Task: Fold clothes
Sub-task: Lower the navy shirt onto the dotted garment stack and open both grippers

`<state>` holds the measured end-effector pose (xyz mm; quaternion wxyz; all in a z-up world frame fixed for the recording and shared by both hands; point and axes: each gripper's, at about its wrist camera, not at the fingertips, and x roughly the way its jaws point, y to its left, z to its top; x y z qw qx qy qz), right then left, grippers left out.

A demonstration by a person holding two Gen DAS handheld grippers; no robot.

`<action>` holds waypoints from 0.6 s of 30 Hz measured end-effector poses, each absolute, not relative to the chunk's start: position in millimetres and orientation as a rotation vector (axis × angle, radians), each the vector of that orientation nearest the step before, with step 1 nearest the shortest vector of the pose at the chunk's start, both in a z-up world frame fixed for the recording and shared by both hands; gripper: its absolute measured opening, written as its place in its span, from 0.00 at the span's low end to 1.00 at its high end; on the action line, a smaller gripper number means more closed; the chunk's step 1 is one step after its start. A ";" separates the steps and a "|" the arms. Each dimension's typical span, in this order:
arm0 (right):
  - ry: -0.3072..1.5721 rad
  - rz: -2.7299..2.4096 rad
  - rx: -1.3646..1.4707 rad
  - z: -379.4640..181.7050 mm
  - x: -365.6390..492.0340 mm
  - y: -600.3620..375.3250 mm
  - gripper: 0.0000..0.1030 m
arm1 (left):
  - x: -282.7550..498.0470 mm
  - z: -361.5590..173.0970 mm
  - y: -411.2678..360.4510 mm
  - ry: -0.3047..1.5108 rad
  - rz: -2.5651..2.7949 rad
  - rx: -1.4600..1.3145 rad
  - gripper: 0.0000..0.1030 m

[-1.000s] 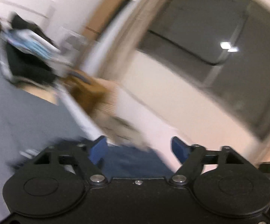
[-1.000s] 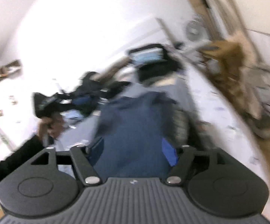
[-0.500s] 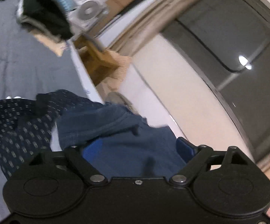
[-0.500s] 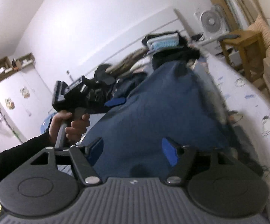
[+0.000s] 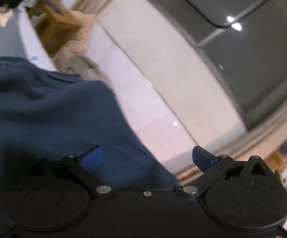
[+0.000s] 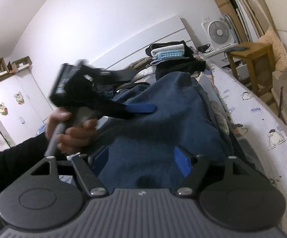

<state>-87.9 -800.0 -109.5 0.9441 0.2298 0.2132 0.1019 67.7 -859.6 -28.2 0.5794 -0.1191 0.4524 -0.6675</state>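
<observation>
A dark blue garment [image 6: 163,115] lies heaped along the bed, running away from me. My right gripper [image 6: 142,159] stands open over its near end, and the cloth spreads between the fingers without the pads pressing on it. A hand [image 6: 71,130] in a black sleeve holds my left gripper low over the garment's left side; one of its blue fingers [image 6: 143,108] rests at the cloth. In the left wrist view the left gripper [image 5: 147,158] is wide and its jaws are opening. The blue garment [image 5: 54,109] lies under its left finger; nothing is pinched.
Folded clothes [image 6: 169,53] are stacked at the bed's far end. A white fan [image 6: 218,32] and a wooden stool [image 6: 250,59] stand to the right of the bed, whose printed sheet [image 6: 262,123] shows. White wardrobes [image 6: 24,103] line the left wall. A dark window [image 5: 242,49] fills the left wrist view.
The left gripper has come down and nearer onto the blue garment, and its jaws stand wider than half a second ago. The right gripper has sunk a little over the cloth.
</observation>
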 end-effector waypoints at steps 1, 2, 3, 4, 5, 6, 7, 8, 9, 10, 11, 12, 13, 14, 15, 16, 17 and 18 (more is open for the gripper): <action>0.436 0.201 0.459 -109.3 -87.9 -798.0 0.71 | 76.7 -29.8 -861.7 1.057 -1.521 -0.300 0.94; 0.437 0.196 0.450 -109.3 -87.5 -796.4 0.71 | 84.3 -29.7 -860.0 1.061 -1.478 -0.324 0.94; 0.438 0.191 0.442 -109.2 -87.1 -794.8 0.71 | 90.1 -28.0 -860.6 1.043 -1.441 -0.321 0.94; 0.438 0.188 0.434 -108.9 -86.7 -793.5 0.71 | 95.6 -26.0 -862.4 1.017 -1.408 -0.309 0.93; 0.437 0.188 0.427 -108.4 -86.4 -792.6 0.71 | 101.0 -24.0 -864.2 0.991 -1.374 -0.297 0.93; 0.436 0.186 0.423 -108.0 -86.0 -791.8 0.71 | 106.3 -22.1 -869.3 0.971 -1.352 -0.274 0.93; 0.436 0.182 0.420 -107.6 -85.9 -791.1 0.71 | 109.7 -20.5 -876.5 0.955 -1.326 -0.253 0.92; 0.436 0.176 0.418 -107.4 -86.1 -790.4 0.71 | 110.0 -18.1 -882.4 0.935 -1.293 -0.242 0.92; 0.437 0.172 0.414 -107.3 -86.3 -789.7 0.71 | 109.4 -15.3 -887.8 0.913 -1.261 -0.234 0.92; 0.439 0.169 0.410 -107.3 -86.4 -789.0 0.71 | 106.9 -8.4 -890.1 0.895 -1.238 -0.231 0.92; 0.441 0.167 0.406 -107.4 -86.6 -788.4 0.71 | 104.5 -3.4 -892.4 0.891 -1.235 -0.234 0.92; 0.444 0.165 0.402 -107.4 -86.7 -787.9 0.71 | 102.4 0.5 -895.2 0.892 -1.238 -0.238 0.92; 0.447 0.165 0.399 -107.4 -87.3 -787.9 0.71 | 100.2 4.3 -898.0 0.892 -1.240 -0.242 0.92; 0.448 0.167 0.399 -107.4 -88.3 -788.2 0.71 | 96.4 9.0 -895.9 0.902 -1.278 -0.261 0.93; 0.448 0.168 0.400 -107.0 -89.6 -788.4 0.71 | 92.1 13.9 -892.1 0.915 -1.328 -0.284 0.94; 0.447 0.168 0.401 -106.3 -91.1 -788.7 0.71 | 83.4 17.9 -887.2 0.921 -1.383 -0.283 0.95; 0.447 0.163 0.401 -105.4 -92.5 -788.4 0.71 | 71.9 23.9 -883.4 0.909 -1.429 -0.264 0.95; 0.447 0.153 0.399 -103.9 -94.1 -787.3 0.71 | 59.3 29.4 -880.3 0.889 -1.471 -0.248 0.96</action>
